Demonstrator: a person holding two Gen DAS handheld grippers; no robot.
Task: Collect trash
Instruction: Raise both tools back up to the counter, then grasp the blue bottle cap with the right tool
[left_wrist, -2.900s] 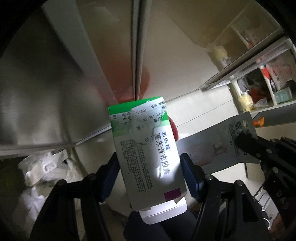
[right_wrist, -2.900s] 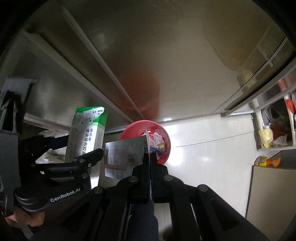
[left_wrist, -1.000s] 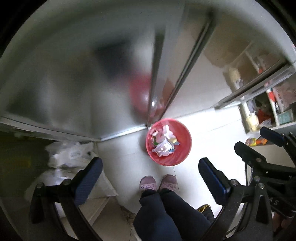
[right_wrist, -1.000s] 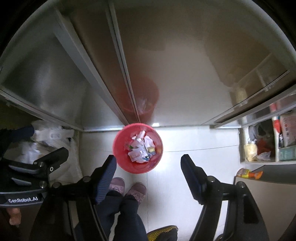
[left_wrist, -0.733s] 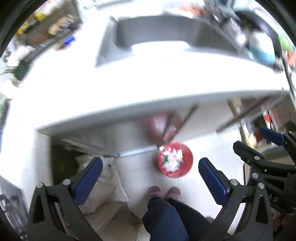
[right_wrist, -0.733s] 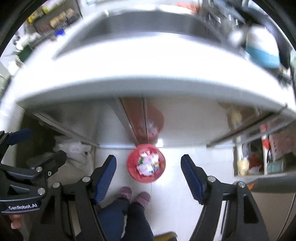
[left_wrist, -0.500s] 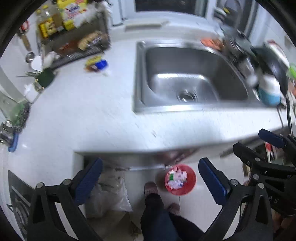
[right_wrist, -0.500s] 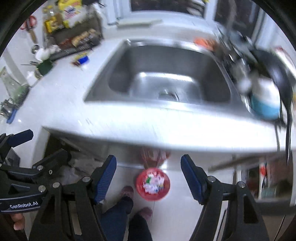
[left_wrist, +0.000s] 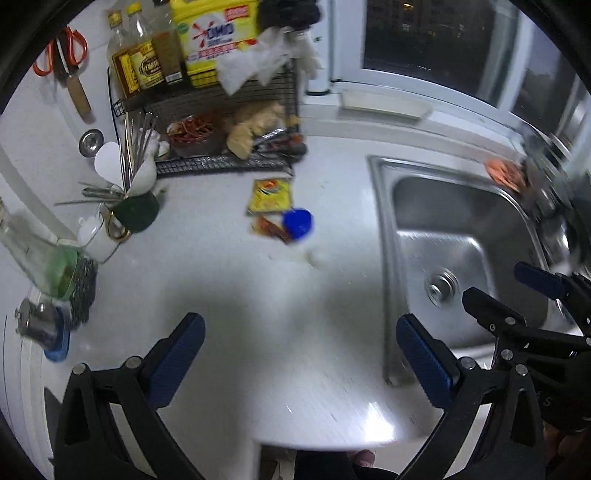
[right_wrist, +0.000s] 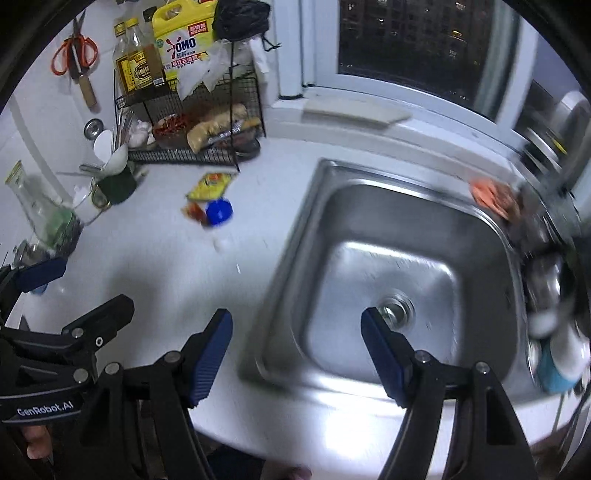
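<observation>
The left tongs (left_wrist: 300, 354) hang above the white desk (left_wrist: 229, 295) with the blue pads spread wide and nothing between them; the right tongs (right_wrist: 296, 341) hang above the front rim of the steel sink (right_wrist: 388, 273), likewise spread wide and empty; in the left wrist view the right tongs appear at the right edge, beside the sink.

Trash on the desk lies in one small group between the wire rack (left_wrist: 221, 147) and the sink: a yellow sachet (left_wrist: 270, 196) lies flat just in front of the rack; a red wrapper (left_wrist: 271, 227) lies just below it; a blue bottle cap (left_wrist: 297, 224) touches or overlaps the red wrapper on its right side; a small white scrap (left_wrist: 314, 257) lies near the cap, toward the desk's front edge; all four items are well apart from both tongs.

The rack carries oil bottles (left_wrist: 140, 55) and a yellow detergent jug (left_wrist: 212, 33) on its top level, with dried chillies and ginger below; a dark green utensil holder (left_wrist: 135, 212) stands left of the trash; orange-handled scissors (right_wrist: 74, 48) hang on the wall; motion blur obscures the objects at the right of the sink.
</observation>
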